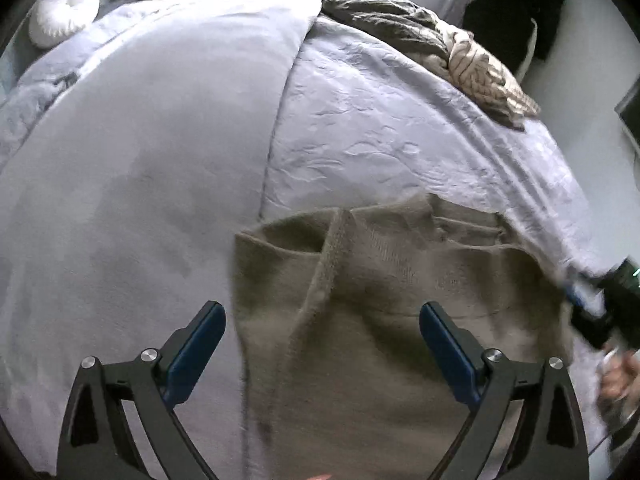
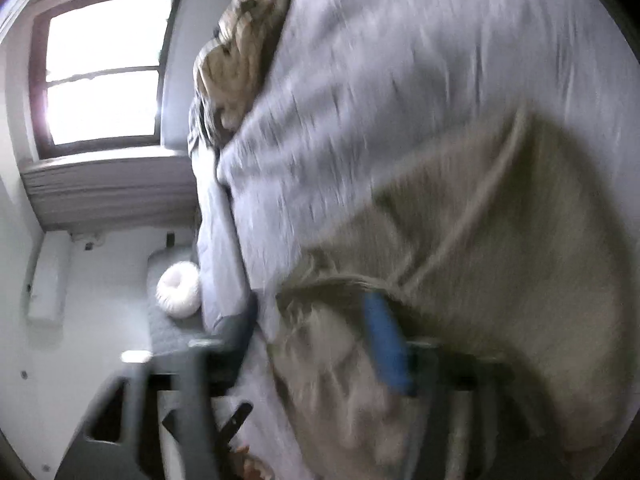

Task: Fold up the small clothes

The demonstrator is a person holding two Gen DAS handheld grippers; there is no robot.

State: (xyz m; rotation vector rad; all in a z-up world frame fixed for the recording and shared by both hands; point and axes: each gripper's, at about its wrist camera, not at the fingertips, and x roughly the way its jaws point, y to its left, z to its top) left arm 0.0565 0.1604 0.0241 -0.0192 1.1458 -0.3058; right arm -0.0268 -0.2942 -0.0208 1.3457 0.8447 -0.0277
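Observation:
An olive-brown knit garment lies flat on the pale lilac bedspread, with a ribbed strip running down its left part. My left gripper hovers over it, open wide. One blue pad is past the garment's left edge and the other is over its middle; neither touches it. At the garment's right edge are my right gripper and the hand holding it. The right wrist view is blurred. There my right gripper has its fingers apart, and the rumpled edge of the garment lies between them, loose.
A heap of dark olive clothes and a beige striped one sits at the bed's far right corner. A white round cushion rests beyond the bed. Dark clothing hangs at the back right. The right wrist view shows a window.

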